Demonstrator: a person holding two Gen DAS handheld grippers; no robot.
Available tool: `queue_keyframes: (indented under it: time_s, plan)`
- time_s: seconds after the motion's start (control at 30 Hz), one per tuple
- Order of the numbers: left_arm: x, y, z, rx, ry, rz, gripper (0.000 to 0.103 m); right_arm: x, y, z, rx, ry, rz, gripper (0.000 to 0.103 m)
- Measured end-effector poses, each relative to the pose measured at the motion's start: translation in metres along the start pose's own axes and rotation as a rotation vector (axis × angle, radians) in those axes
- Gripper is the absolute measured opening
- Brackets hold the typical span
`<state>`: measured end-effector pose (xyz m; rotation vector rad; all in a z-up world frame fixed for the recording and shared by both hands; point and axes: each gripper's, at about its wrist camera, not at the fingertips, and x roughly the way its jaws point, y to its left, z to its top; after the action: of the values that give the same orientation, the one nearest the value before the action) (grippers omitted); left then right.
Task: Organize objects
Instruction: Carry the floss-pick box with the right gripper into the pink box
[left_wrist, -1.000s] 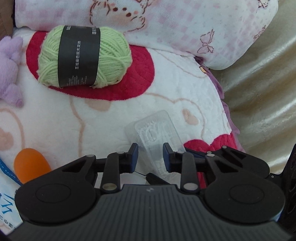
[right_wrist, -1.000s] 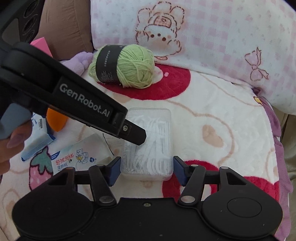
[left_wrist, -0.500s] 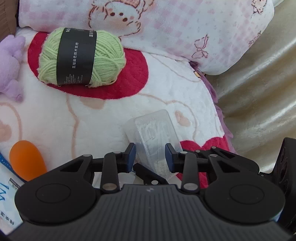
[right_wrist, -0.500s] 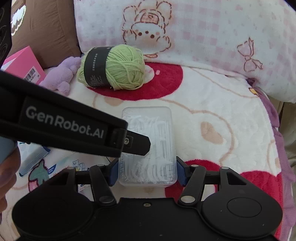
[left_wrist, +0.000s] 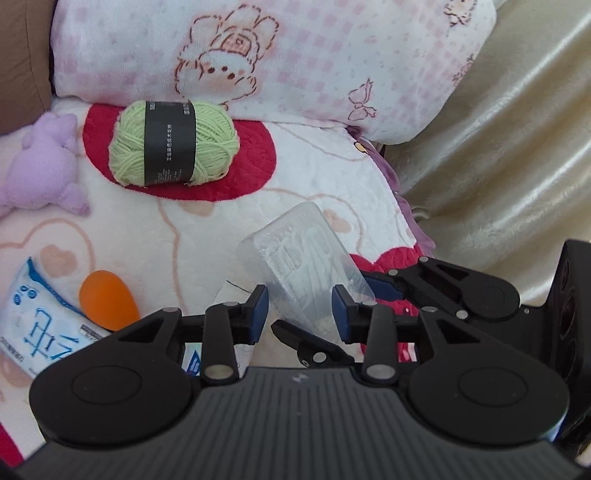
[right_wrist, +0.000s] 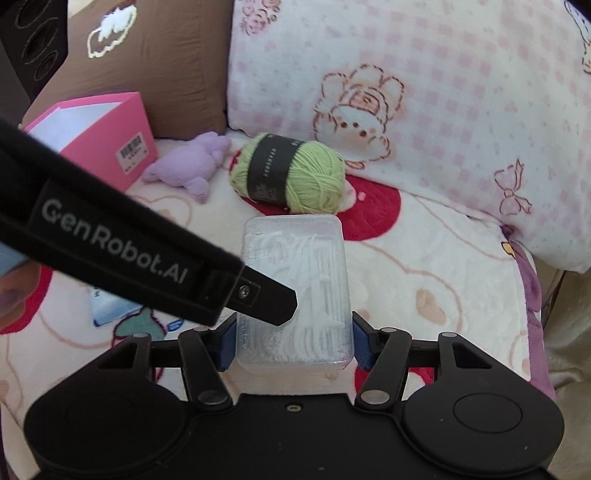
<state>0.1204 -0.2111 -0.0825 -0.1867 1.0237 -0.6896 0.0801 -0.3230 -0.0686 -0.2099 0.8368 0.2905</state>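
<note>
A plush blanket (right_wrist: 424, 266) printed with hearts covers the bed. Toward its left edge a pink box (right_wrist: 107, 136), purple toy (right_wrist: 192, 166) and green yarn (right_wrist: 291, 173) lie unsorted. The left gripper (left_wrist: 300, 308), jaws just widening, stands clear; the right gripper (right_wrist: 291, 341) clamps the clear floss-pick box (right_wrist: 295, 288), lifted but unplaced.

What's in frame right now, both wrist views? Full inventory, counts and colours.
clear plastic box: 1, transparent with white floss picks inside, between the right gripper's pads
yarn ball: 1, light green with black band, on a red patch
plush toy: 1, lilac, left of the yarn
pink box: 1, back left
orange egg-shaped thing: 1, front left
tissue pack: 1, white and blue, beside it
blanket: 1, cream with red patches
pillow: 1, pink-checked, behind
left gripper: 1, black, open
right gripper: 1, black, shut on the box
</note>
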Motion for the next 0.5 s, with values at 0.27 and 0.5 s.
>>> queue_keyframes:
  time_s: [0.27,0.5]
  plan:
    - [-0.034,0.002,-0.013,0.007,-0.014,0.05,0.042,-0.016,0.029,0.008,-0.012,-0.018,0.032,0.064]
    - [-0.064,0.017,-0.027,-0.003,-0.019,0.076,0.041,-0.026,0.054,0.013,0.019,-0.018,0.1,0.064]
